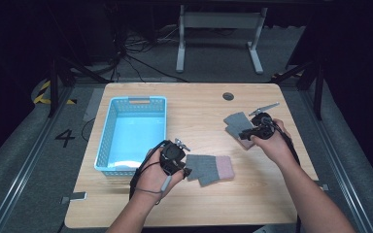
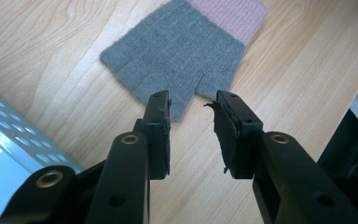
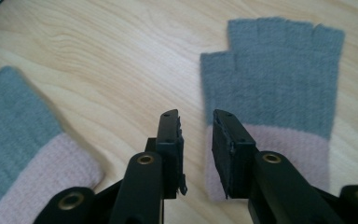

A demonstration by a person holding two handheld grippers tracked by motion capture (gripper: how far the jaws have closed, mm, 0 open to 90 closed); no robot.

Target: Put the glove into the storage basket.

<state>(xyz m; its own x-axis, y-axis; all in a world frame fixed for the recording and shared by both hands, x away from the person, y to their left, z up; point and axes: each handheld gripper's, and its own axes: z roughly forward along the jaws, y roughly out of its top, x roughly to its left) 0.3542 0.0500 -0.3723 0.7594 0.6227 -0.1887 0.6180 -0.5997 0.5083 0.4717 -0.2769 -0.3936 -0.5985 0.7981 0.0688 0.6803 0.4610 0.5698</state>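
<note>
Both grippers have jaws apart, nothing clamped. Our left gripper [image 2: 192, 109] sits right at the near glove's [image 1: 209, 168] thumb tip, cuff pointing away to the right. Our right gripper [image 3: 196, 122] hangs over the far glove's [image 3: 279, 84] pink cuff edge, fingers pointing away. Blue basket [image 1: 108, 141] lies left; path clear.

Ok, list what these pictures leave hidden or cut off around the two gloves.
- Far glove, high view: its pink cuff end is covered by the right gripper and hand.
- Near glove, left gripper view: its pink cuff runs off the top edge.
- Blue basket, left gripper view: cut off by the left edge.
</note>
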